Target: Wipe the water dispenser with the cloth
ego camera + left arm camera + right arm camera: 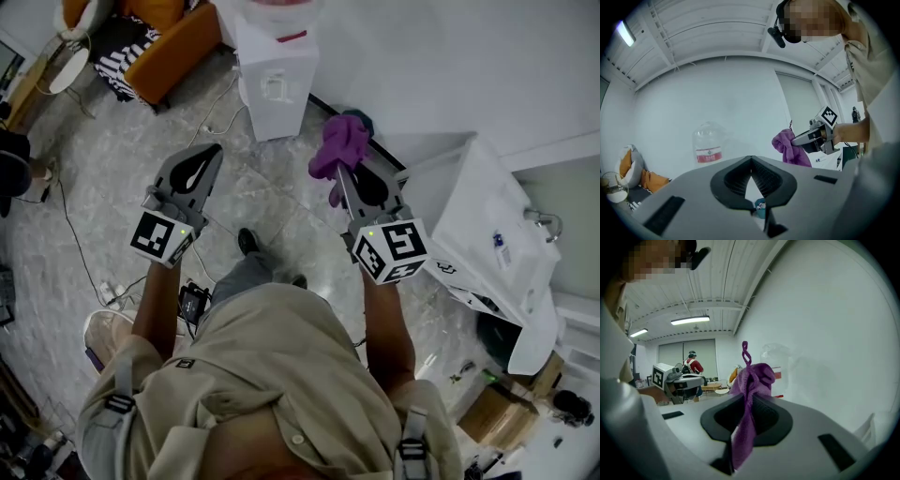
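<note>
The right gripper point(350, 174) has its fingers point(768, 416) clamped on the purple cloth point(754, 376). The cloth is pinched at their tips. Most of it bunches up past the tips with a twisted loop standing above, and a tail hangs back down between the dark pads. From the head view the cloth is in the air, near the white water dispenser point(277, 80) but apart from it, lower and to the right. The dispenser stands on the grey floor point(141, 141). The left gripper point(214, 152) is raised beside the right one, its fingers point(733, 176) closed tip to tip on nothing.
</note>
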Available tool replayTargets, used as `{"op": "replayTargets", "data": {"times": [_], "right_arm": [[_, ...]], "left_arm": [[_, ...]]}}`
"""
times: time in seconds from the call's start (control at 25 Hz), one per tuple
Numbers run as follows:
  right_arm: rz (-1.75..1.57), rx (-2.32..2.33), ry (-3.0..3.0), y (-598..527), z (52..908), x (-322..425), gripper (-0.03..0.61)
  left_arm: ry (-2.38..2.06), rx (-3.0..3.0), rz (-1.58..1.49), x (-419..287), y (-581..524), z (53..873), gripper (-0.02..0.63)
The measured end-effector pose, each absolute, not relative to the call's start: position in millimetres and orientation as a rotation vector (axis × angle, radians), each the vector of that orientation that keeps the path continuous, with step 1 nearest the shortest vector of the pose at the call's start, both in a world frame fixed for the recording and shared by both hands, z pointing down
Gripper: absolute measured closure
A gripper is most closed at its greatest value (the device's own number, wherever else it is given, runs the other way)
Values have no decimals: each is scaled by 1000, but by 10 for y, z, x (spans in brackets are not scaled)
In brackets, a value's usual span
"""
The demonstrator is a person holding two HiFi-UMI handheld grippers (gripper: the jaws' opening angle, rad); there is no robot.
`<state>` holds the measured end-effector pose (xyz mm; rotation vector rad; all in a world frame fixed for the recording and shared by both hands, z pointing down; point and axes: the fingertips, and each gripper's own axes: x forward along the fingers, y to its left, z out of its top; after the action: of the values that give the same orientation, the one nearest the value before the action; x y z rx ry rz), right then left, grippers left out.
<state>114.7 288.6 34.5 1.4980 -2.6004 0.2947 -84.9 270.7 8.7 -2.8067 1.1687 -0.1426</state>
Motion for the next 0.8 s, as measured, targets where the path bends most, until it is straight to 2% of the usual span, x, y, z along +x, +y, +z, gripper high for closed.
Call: {"op": "replayTargets", "data": {"times": [0.4, 0.8], "right_arm": [[319, 1576, -2541, 1972, 417, 583, 520], [314, 1568, -2501, 1453, 473, 145, 520]], "left_arm": [[1067, -2856, -120, -1372, 1706, 128, 598], [1109, -2892, -91, -1851, 1202, 249, 598]]}}
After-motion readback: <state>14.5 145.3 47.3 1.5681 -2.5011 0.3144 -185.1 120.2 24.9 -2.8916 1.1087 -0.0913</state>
